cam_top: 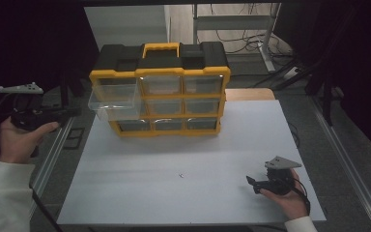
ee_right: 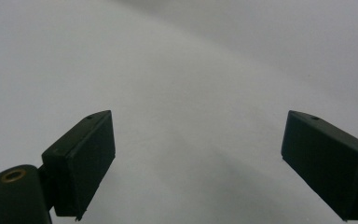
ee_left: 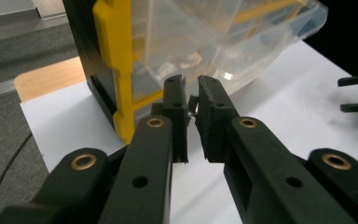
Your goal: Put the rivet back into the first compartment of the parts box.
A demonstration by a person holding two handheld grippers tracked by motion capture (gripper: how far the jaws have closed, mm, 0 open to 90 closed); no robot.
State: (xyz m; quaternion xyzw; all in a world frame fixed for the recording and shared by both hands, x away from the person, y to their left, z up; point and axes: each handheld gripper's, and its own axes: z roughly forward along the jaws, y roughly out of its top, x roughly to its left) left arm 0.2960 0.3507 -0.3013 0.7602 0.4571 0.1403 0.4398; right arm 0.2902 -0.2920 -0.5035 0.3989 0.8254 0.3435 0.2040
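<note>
The left gripper [ee_left: 193, 100] was closed on a small metal piece [ee_left: 193, 106], pinched between its fingers [ee_left: 175, 105]; too little of it showed to tell what it was or which way its long axis ran. In the high view this gripper [cam_top: 70, 112] was held off the table's left edge, level with the organizer [cam_top: 159, 89], its tips aimed at the clear drawer [cam_top: 113, 100] pulled out of the top-left slot. In the left gripper view the drawer [ee_left: 223, 37] hung just beyond the fingertips; I could not tell its contents.

The organizer, yellow and black, stood at the far edge of the table [cam_top: 222, 145], its other drawers pushed in.

The right gripper [cam_top: 252, 182] lay near the near right corner, fingers [ee_right: 81, 158] spread wide with nothing between them. A tiny object [cam_top: 181, 175] lay alone on the table towards the near edge.
</note>
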